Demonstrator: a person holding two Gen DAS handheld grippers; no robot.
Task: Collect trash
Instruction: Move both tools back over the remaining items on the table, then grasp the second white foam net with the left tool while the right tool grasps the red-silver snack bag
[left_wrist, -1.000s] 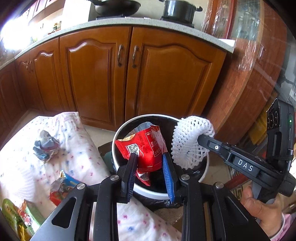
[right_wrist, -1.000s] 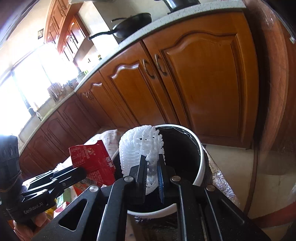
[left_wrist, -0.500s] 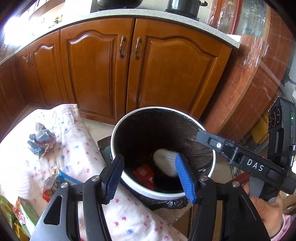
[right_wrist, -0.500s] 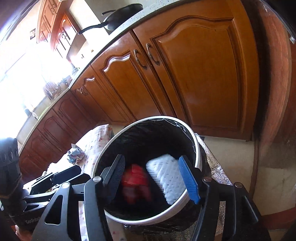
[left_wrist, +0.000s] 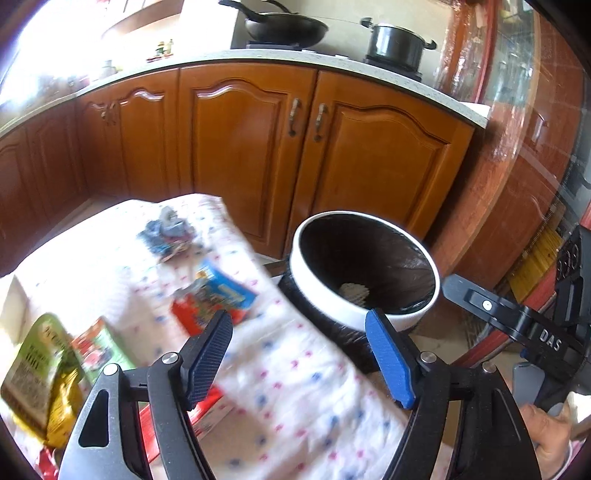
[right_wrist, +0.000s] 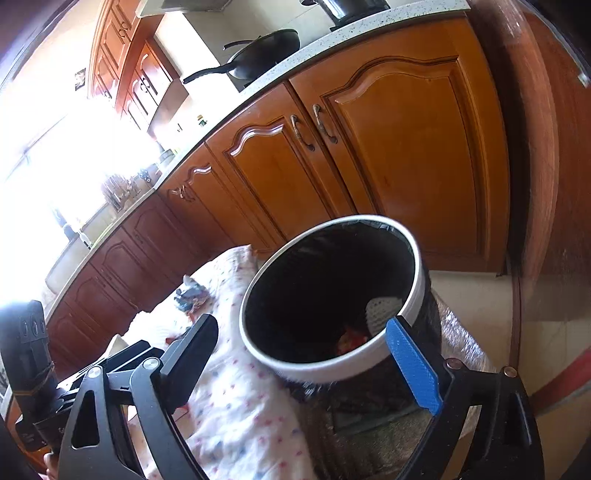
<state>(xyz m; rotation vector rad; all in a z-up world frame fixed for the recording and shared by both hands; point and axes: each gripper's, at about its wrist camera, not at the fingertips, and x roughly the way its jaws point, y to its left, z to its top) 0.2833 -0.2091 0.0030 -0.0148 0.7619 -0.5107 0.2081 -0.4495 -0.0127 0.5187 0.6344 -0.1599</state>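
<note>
So, here is how things look.

Done: the bin (right_wrist: 332, 295) has a white foam net (right_wrist: 382, 310) and a red wrapper (right_wrist: 351, 338) lying at its bottom.
Left to do: four bits of trash lie on the dotted cloth (left_wrist: 295, 387). A crumpled blue wad (left_wrist: 168, 236) lies far back. A blue and red packet (left_wrist: 214, 299) lies in the middle. A green packet (left_wrist: 98, 350) and a yellow-green bag (left_wrist: 40, 376) lie at the near left.
How far: I think about a third is done.
Left claw (left_wrist: 299, 354): its jaws are opening wide, with nothing between them. It hangs over the cloth, near the blue and red packet.
Right claw (right_wrist: 306, 365): its jaws are opening very wide, with nothing between them. It hangs by the near rim of the bin.
Edges: the bin's white rim sits just beside the cloth's right edge. Brown cupboard doors (left_wrist: 240, 155) stand behind both.
Room: the air over the cloth is free. The two claws are close together, so they could bump.
</note>
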